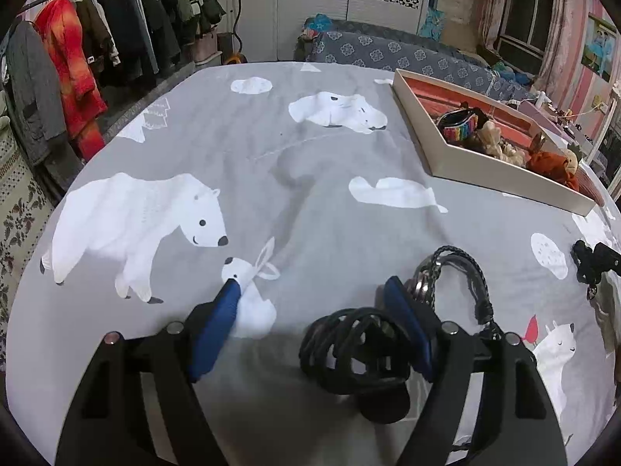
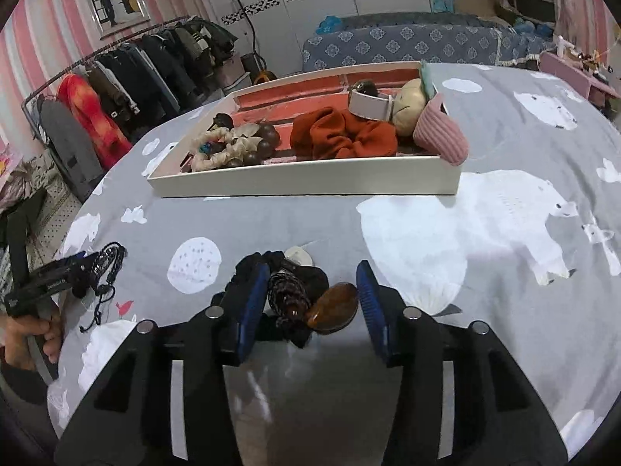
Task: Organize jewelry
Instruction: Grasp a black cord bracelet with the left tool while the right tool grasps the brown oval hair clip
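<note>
Claws (image 2: 313, 295) — two; bracelets (image 1: 450, 283), perhaps three.

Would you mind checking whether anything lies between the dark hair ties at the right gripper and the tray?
Nothing visible: only bare bedsheet separates the hair ties at the right gripper from the tray.

Seen over the left gripper (image 1: 310, 291), blue fingers (image 1: 215, 322) spread apart above a grey polar-bear bedspread (image 1: 330, 202). Black cord bracelets (image 1: 349, 345) between them, braided bracelet (image 1: 462, 272) beside the right finger. White tray (image 1: 496, 163) near the bedspread's far right edge.
</note>
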The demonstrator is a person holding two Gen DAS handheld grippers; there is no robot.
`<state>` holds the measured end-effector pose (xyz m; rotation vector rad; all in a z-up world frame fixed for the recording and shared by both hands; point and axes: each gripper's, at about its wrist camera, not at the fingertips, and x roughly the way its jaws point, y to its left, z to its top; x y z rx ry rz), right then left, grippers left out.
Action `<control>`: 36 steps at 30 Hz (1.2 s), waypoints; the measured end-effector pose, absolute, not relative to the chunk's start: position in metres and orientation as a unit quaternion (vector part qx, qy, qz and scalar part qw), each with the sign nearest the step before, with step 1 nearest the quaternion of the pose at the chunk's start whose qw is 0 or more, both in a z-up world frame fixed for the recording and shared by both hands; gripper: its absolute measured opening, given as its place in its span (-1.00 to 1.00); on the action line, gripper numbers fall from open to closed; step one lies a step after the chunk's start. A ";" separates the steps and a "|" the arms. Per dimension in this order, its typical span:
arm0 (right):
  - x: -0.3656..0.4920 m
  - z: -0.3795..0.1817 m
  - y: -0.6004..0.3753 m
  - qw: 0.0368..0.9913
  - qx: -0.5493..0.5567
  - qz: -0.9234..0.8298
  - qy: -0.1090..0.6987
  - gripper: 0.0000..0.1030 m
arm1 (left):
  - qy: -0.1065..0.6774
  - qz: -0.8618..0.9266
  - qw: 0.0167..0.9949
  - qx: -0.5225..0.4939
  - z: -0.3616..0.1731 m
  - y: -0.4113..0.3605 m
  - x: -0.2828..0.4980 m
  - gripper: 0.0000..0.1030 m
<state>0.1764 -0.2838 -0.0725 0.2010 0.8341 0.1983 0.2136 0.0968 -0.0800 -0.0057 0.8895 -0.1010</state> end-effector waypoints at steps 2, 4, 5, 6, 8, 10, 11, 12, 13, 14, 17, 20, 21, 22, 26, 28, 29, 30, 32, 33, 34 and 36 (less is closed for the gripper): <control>0.175 -0.072 -0.281 0.906 0.080 0.094 0.406 -0.29 | 0.427 -0.049 0.903 -0.001 -0.079 0.096 0.214 0.37; 0.173 -0.071 -0.281 0.906 0.080 0.092 0.405 -0.32 | 0.425 -0.048 0.904 -0.001 -0.079 0.096 0.213 0.30; 0.174 -0.071 -0.280 0.906 0.082 0.091 0.406 -0.32 | 0.422 -0.048 0.905 -0.003 -0.078 0.097 0.212 0.23; 0.172 -0.072 -0.282 0.906 0.086 0.087 0.406 -0.31 | 0.422 -0.050 0.905 -0.004 -0.078 0.097 0.211 0.20; 0.169 -0.072 -0.284 0.907 0.086 0.075 0.405 -0.06 | 0.424 -0.052 0.904 -0.001 -0.078 0.094 0.210 0.20; 0.162 -0.073 -0.285 0.907 0.079 0.067 0.408 0.29 | 0.424 -0.050 0.904 0.001 -0.078 0.093 0.209 0.20; 0.159 -0.074 -0.286 0.907 0.078 0.069 0.407 0.28 | 0.425 -0.049 0.904 0.001 -0.078 0.093 0.209 0.20; 0.155 -0.075 -0.288 0.907 0.077 0.069 0.409 0.19 | 0.425 -0.049 0.904 0.001 -0.078 0.093 0.209 0.20; 0.151 -0.076 -0.290 0.905 0.080 0.073 0.412 -0.04 | 0.425 -0.048 0.904 0.000 -0.078 0.093 0.208 0.20; 0.149 -0.077 -0.292 0.903 0.082 0.076 0.415 -0.11 | 0.426 -0.048 0.903 0.001 -0.078 0.092 0.208 0.20; 0.145 -0.079 -0.295 0.900 0.083 0.082 0.421 -0.25 | 0.428 -0.046 0.903 0.003 -0.078 0.091 0.207 0.21; 0.144 -0.081 -0.295 0.896 0.078 0.086 0.428 -0.25 | 0.429 -0.044 0.902 0.004 -0.079 0.090 0.204 0.23; 0.144 -0.082 -0.294 0.895 0.075 0.087 0.431 -0.25 | 0.429 -0.044 0.902 0.004 -0.079 0.090 0.204 0.23; 0.145 -0.083 -0.291 0.894 0.067 0.088 0.435 -0.26 | 0.429 -0.044 0.902 0.006 -0.079 0.089 0.203 0.22; 0.144 -0.084 -0.275 0.894 0.020 0.084 0.440 -0.28 | 0.430 -0.053 0.901 0.004 -0.080 0.088 0.204 0.13; 0.145 -0.085 -0.273 0.894 0.013 0.083 0.440 -0.29 | 0.428 -0.061 0.902 0.006 -0.080 0.086 0.203 0.00; 0.145 -0.085 -0.274 0.894 0.013 0.083 0.440 -0.30 | 0.426 -0.067 0.902 0.008 -0.079 0.083 0.202 -0.16; 0.144 -0.085 -0.274 0.894 0.014 0.083 0.440 -0.30 | 0.425 -0.066 0.903 0.013 -0.078 0.081 0.200 -0.17; 0.143 -0.084 -0.275 0.896 0.013 0.081 0.437 -0.31 | 0.421 -0.058 0.905 0.030 -0.077 0.075 0.197 -0.18; 0.142 -0.083 -0.275 0.897 0.013 0.081 0.435 -0.31 | 0.420 -0.057 0.905 0.030 -0.077 0.075 0.195 -0.18; 0.140 -0.082 -0.275 0.897 0.013 0.080 0.434 -0.31 | 0.421 -0.057 0.905 0.028 -0.077 0.075 0.194 -0.18; 0.136 -0.079 -0.277 0.901 0.018 0.079 0.427 -0.31 | 0.416 -0.058 0.907 0.020 -0.074 0.078 0.187 -0.19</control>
